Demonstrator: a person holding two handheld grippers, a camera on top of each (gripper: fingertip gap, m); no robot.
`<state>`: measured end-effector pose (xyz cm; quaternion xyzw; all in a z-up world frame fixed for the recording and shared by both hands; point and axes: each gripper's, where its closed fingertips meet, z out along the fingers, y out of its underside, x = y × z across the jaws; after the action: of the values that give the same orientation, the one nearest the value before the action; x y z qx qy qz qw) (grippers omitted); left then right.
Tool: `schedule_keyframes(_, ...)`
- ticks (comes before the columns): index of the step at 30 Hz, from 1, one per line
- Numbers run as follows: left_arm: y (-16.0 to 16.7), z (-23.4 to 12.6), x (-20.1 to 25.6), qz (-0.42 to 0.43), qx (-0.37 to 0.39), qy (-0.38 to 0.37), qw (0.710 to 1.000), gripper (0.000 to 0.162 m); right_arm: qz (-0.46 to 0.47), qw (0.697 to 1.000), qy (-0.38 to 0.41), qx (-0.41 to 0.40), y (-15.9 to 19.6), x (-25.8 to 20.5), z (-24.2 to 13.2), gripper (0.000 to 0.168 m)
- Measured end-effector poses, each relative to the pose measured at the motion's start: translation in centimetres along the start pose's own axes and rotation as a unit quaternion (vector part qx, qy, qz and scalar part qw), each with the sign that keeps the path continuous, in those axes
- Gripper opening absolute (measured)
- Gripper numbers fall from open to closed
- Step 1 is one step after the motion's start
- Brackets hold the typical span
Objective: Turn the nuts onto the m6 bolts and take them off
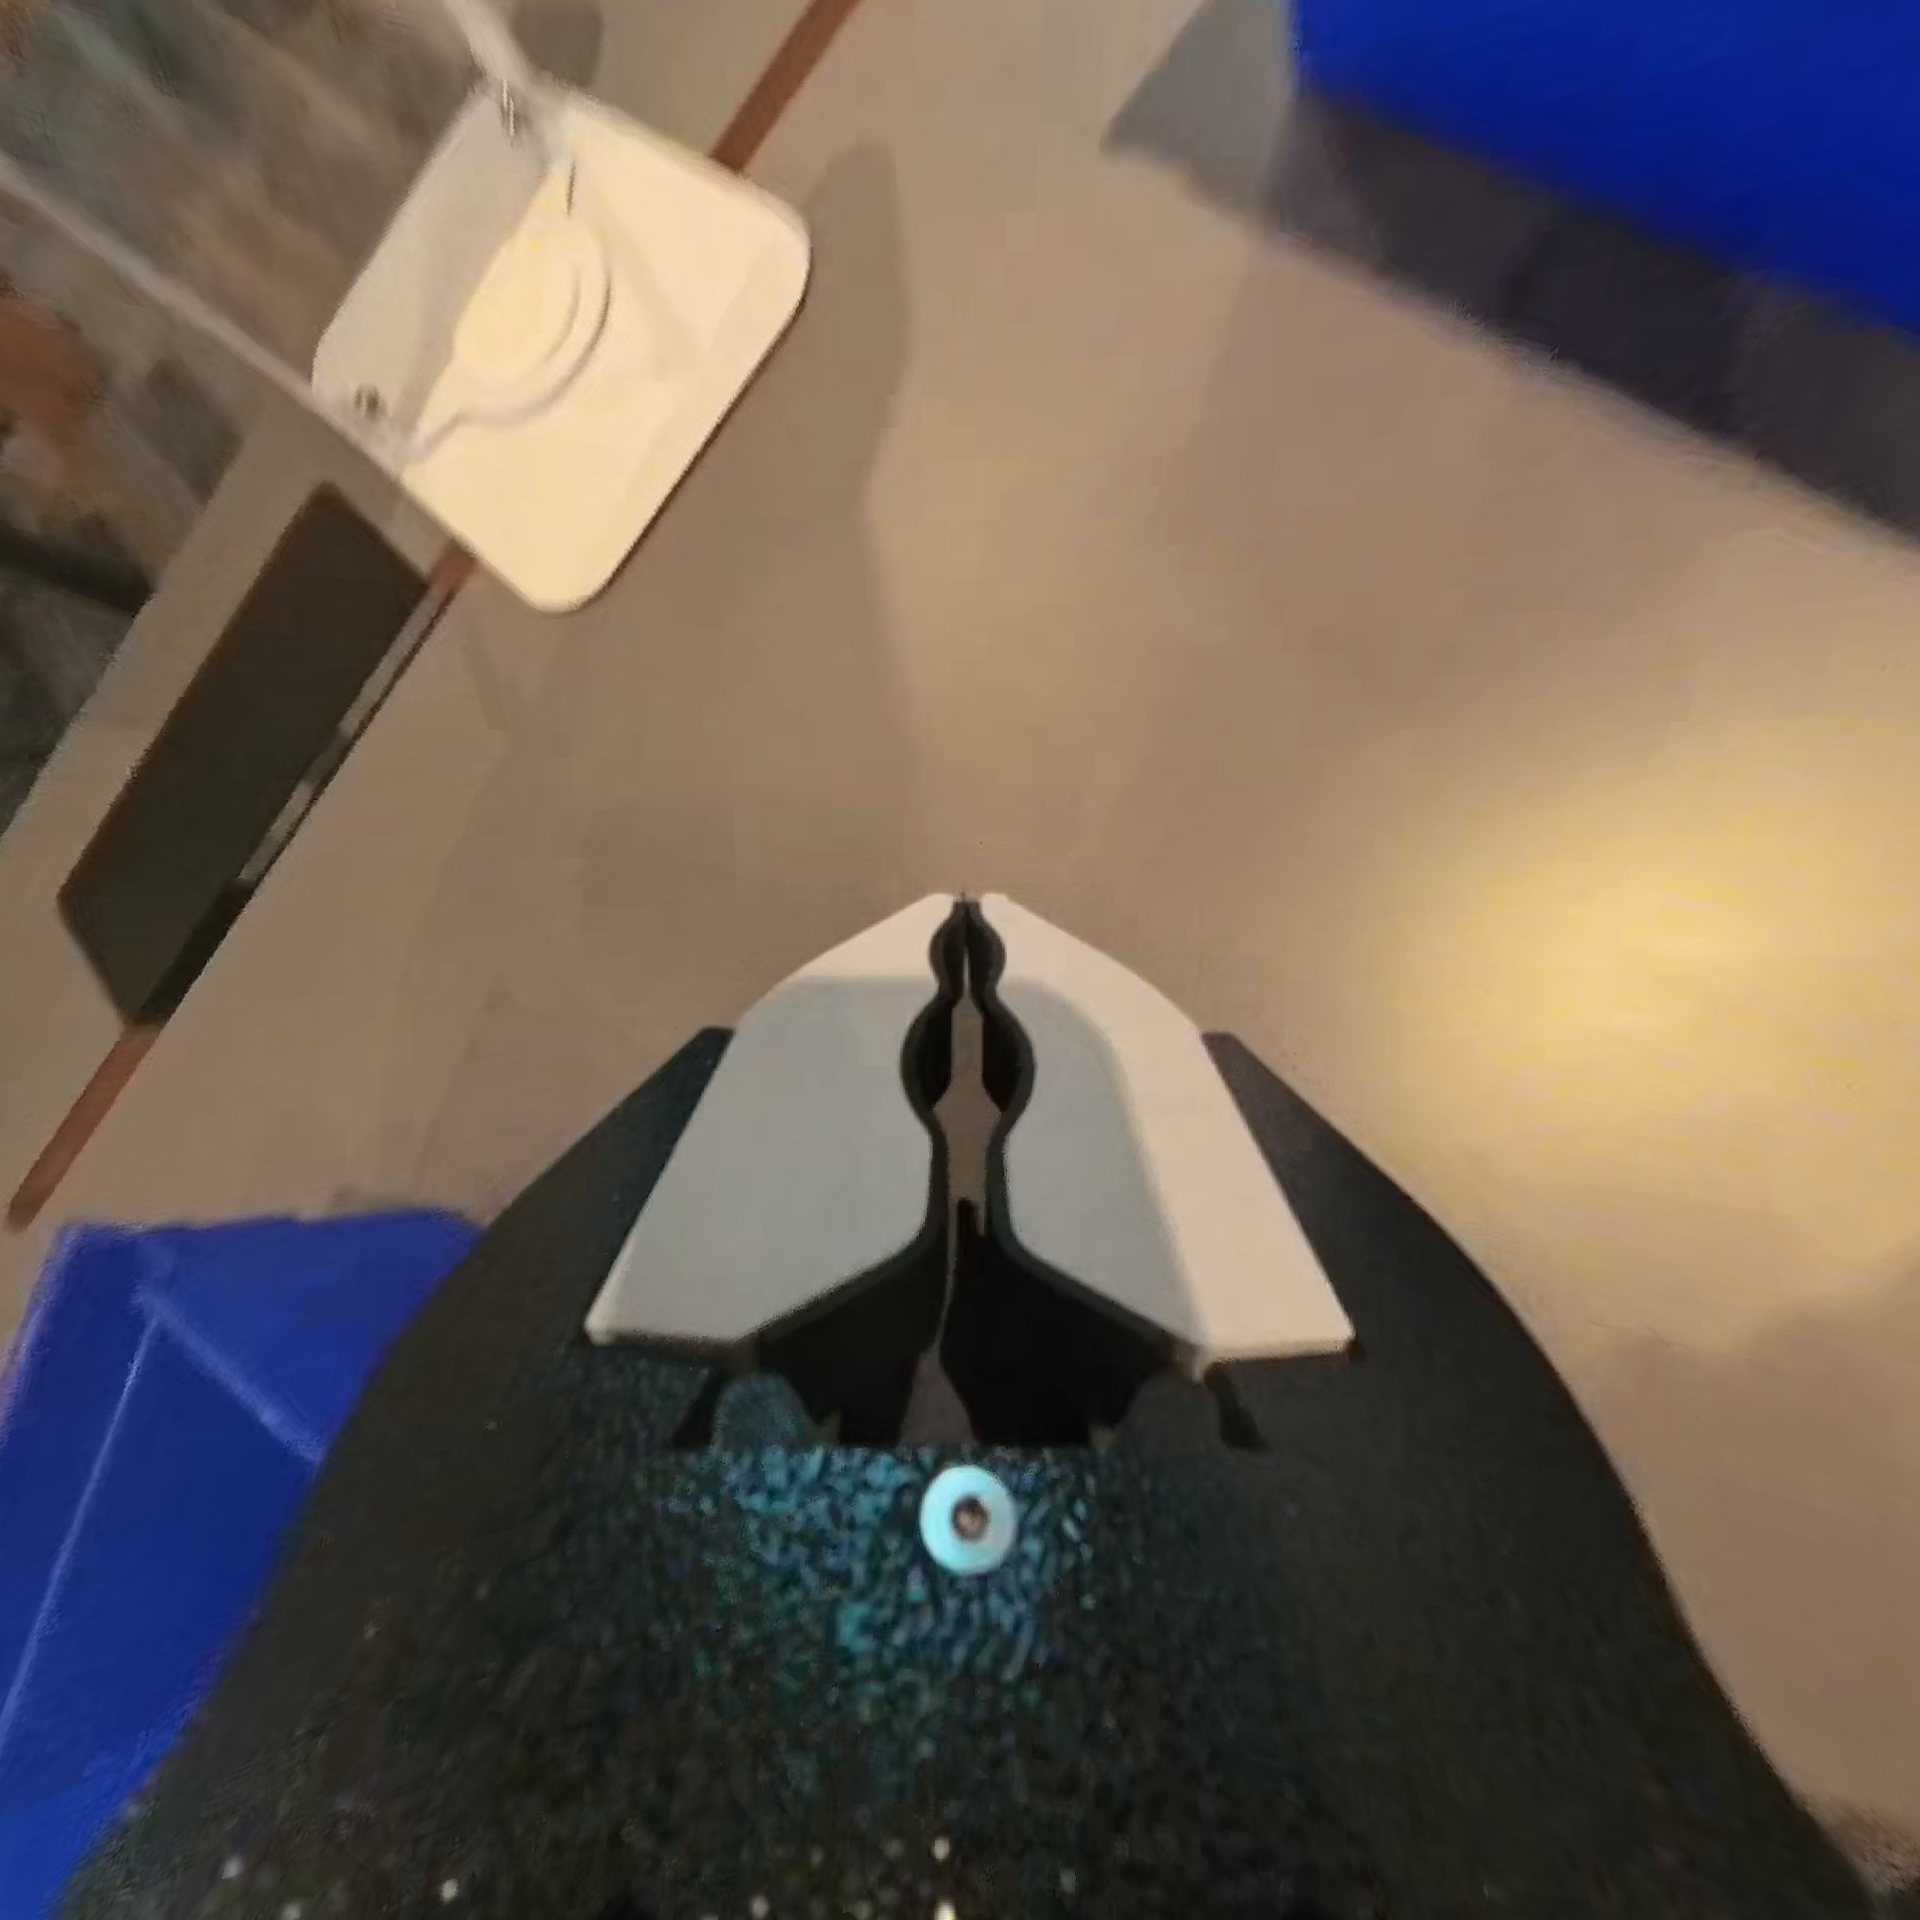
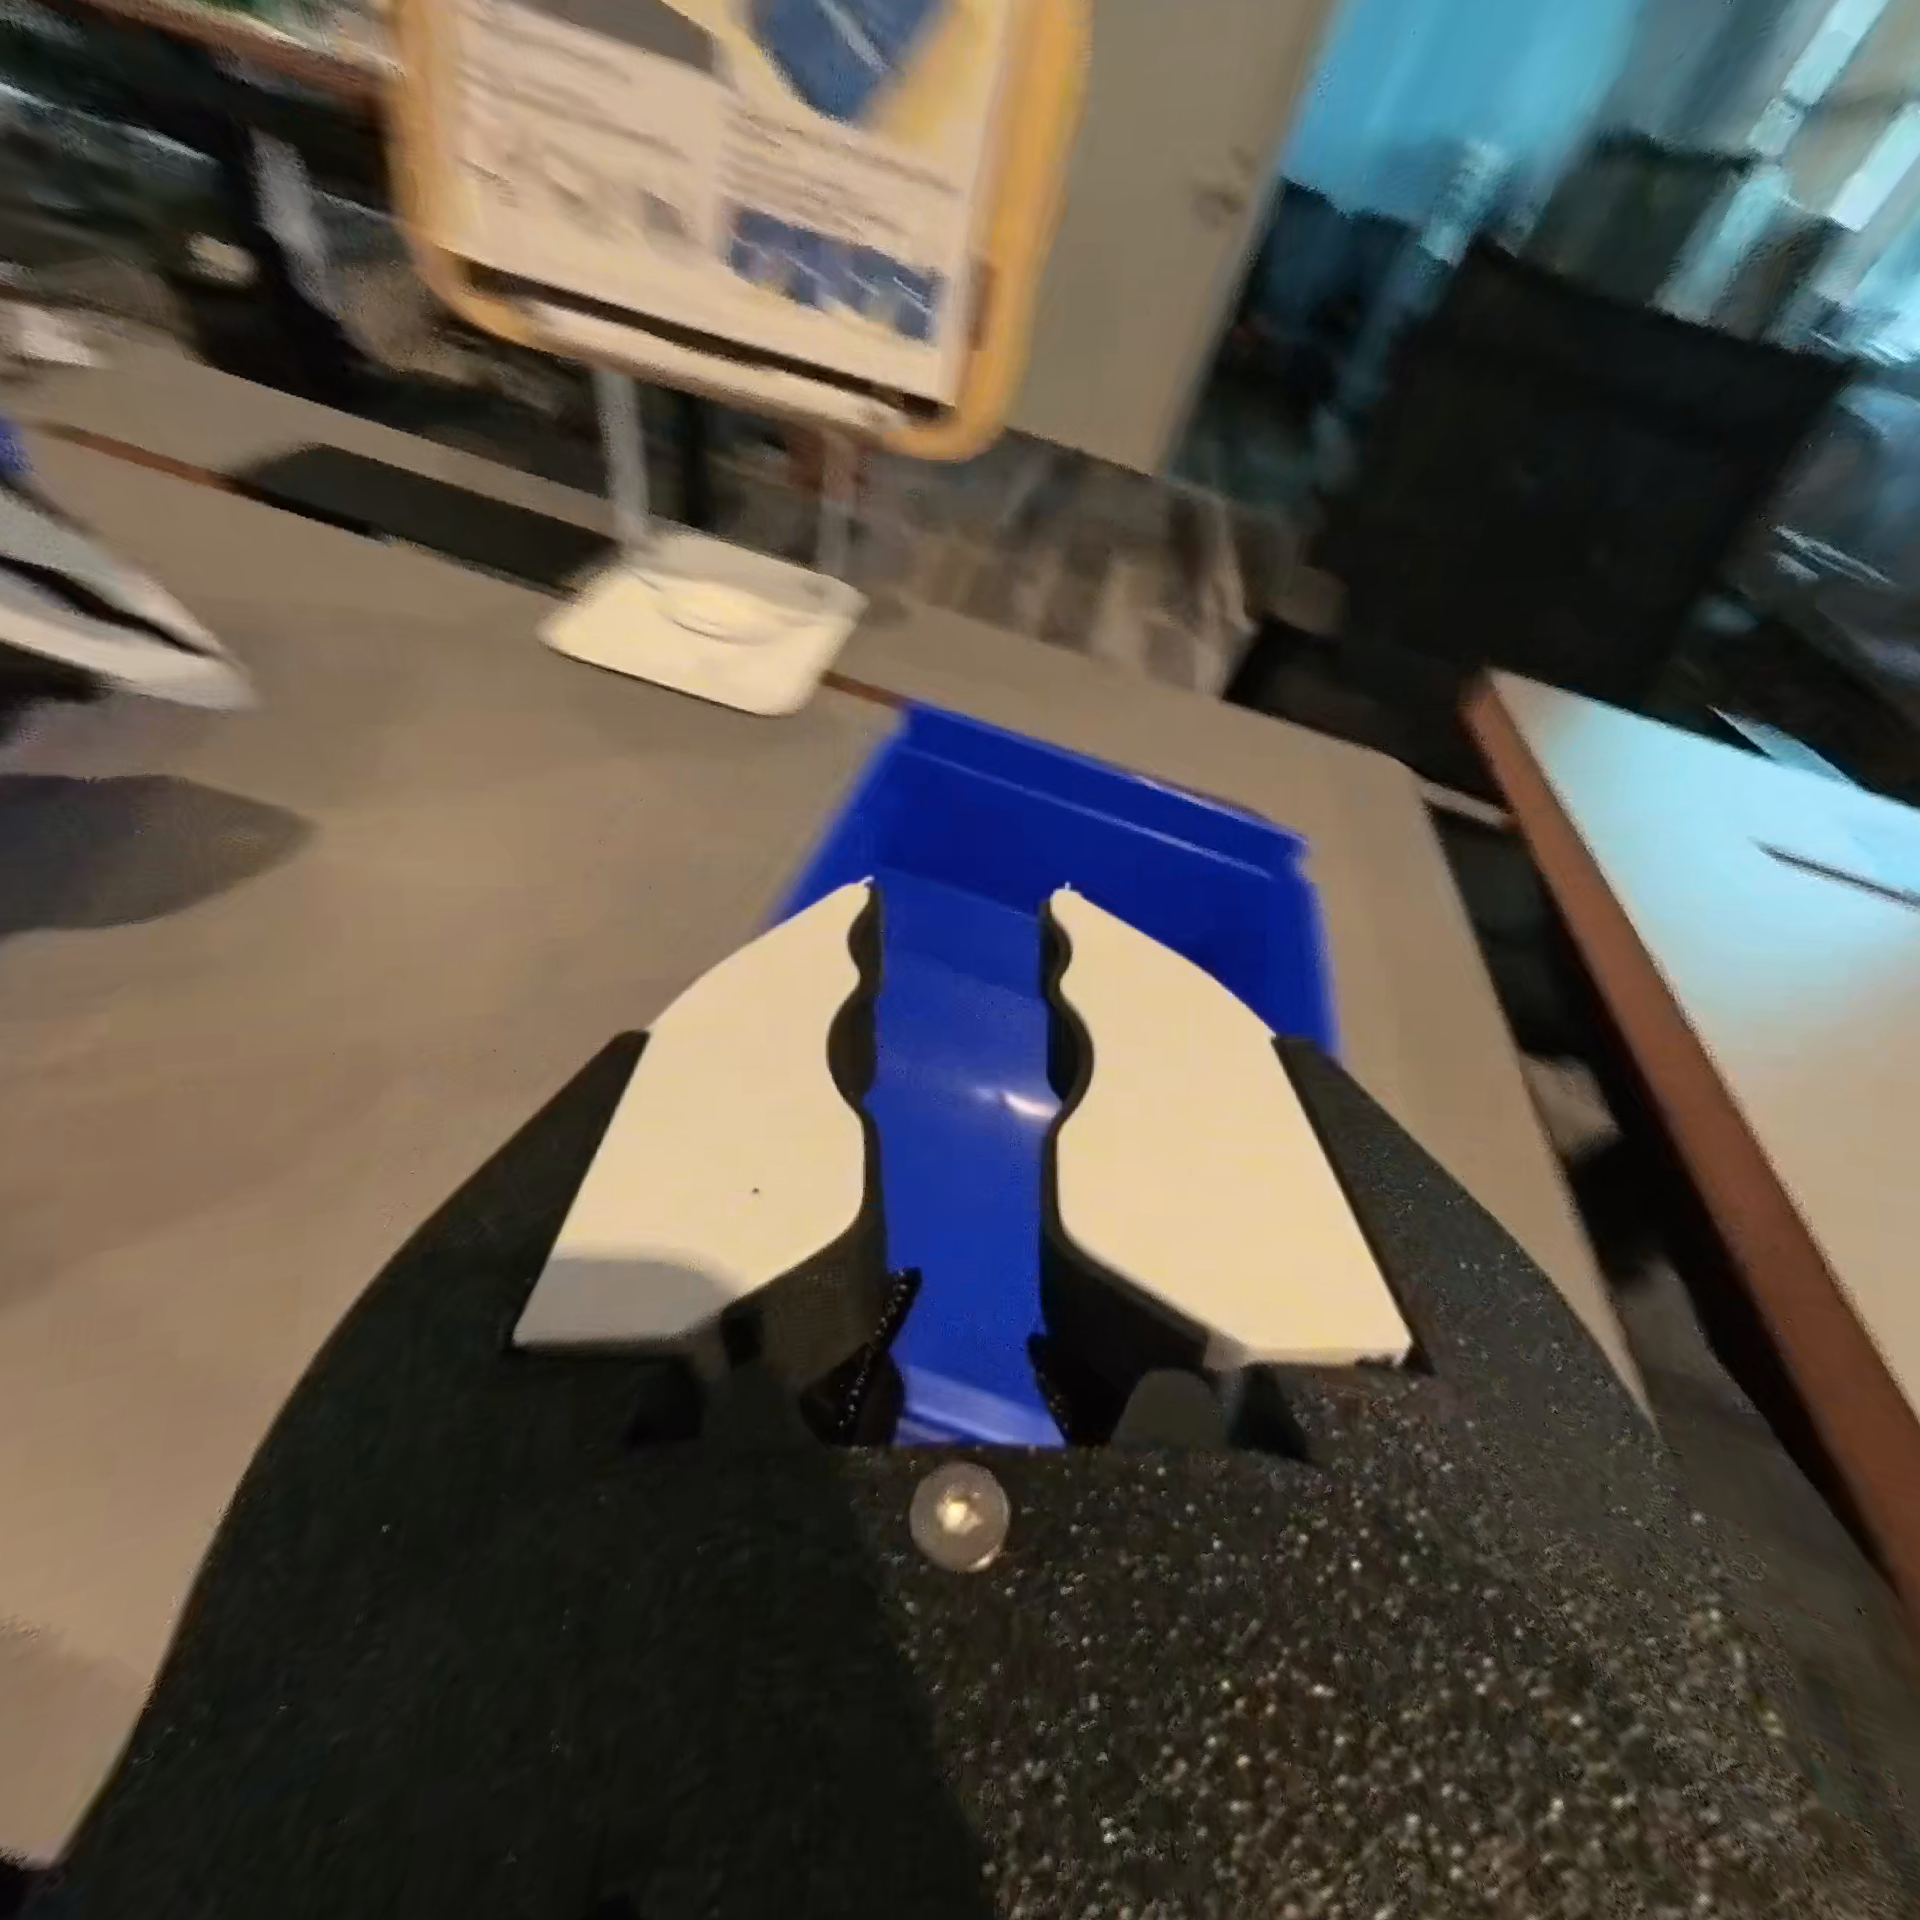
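No nut or bolt shows in either view. My left gripper [image 1: 964, 906] is shut with nothing between its white fingers and hangs over the bare grey table [image 1: 1091, 675]. My right gripper [image 2: 961, 894] is open and empty, right above a blue bin [image 2: 1081, 831] whose blue floor shows between the fingers. What the bin holds I cannot tell. In the left wrist view one blue bin [image 1: 156, 1455] sits at the lower left and another blue bin [image 1: 1662, 125] at the top right. Both views are blurred.
A white square stand base [image 1: 582, 353] sits near the table's far edge and shows in the right wrist view [image 2: 717, 634] under a yellow-framed sign [image 2: 727, 197]. A dark flat slab [image 1: 239, 758] lies beside it. Another table [image 2: 1745, 883] stands to the right across a gap.
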<state>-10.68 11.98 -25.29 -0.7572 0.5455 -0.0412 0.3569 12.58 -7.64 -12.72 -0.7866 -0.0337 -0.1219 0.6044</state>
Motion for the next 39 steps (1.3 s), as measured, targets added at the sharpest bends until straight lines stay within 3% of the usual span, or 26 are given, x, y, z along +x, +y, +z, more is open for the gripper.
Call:
schedule_keyframes(1,1.3,0.1,-0.5,0.001,-0.031,-0.009,0.999,0.000,-0.008,0.999,-0.035,0.016,-0.9,-2.2,0.3,0.028)
schedule_keyframes(6,6.5,0.0,-2.5,-0.017,-0.143,-0.038,0.989,0.000,-0.012,0.986,-0.164,0.020,-1.4,-10.7,3.7,0.025)
schedule_keyframes(10,9.8,-0.7,-4.0,-0.021,-0.199,-0.064,0.978,0.000,-0.026,0.977,-0.212,-0.008,-0.1,-14.9,6.5,0.025)
schedule_keyframes(18,13.1,-2.3,-5.9,-0.038,-0.208,-0.076,0.974,0.000,0.003,0.953,-0.302,-0.007,-0.1,-21.8,9.6,0.021)
schedule_keyframes(26,18.0,-4.2,-11.2,-0.111,-0.195,-0.126,0.966,0.000,0.003,0.939,-0.345,-0.004,-1.2,-26.6,11.6,0.021)
schedule_keyframes(31,18.8,-3.7,-14.6,-0.114,-0.191,-0.173,0.959,0.000,0.006,0.935,-0.354,-0.023,-0.5,-28.1,11.9,0.021)
schedule_keyframes(39,16.6,-1.5,-17.9,-0.104,-0.165,-0.195,0.961,0.000,0.012,0.932,-0.359,-0.046,0.7,-29.0,12.0,0.021)
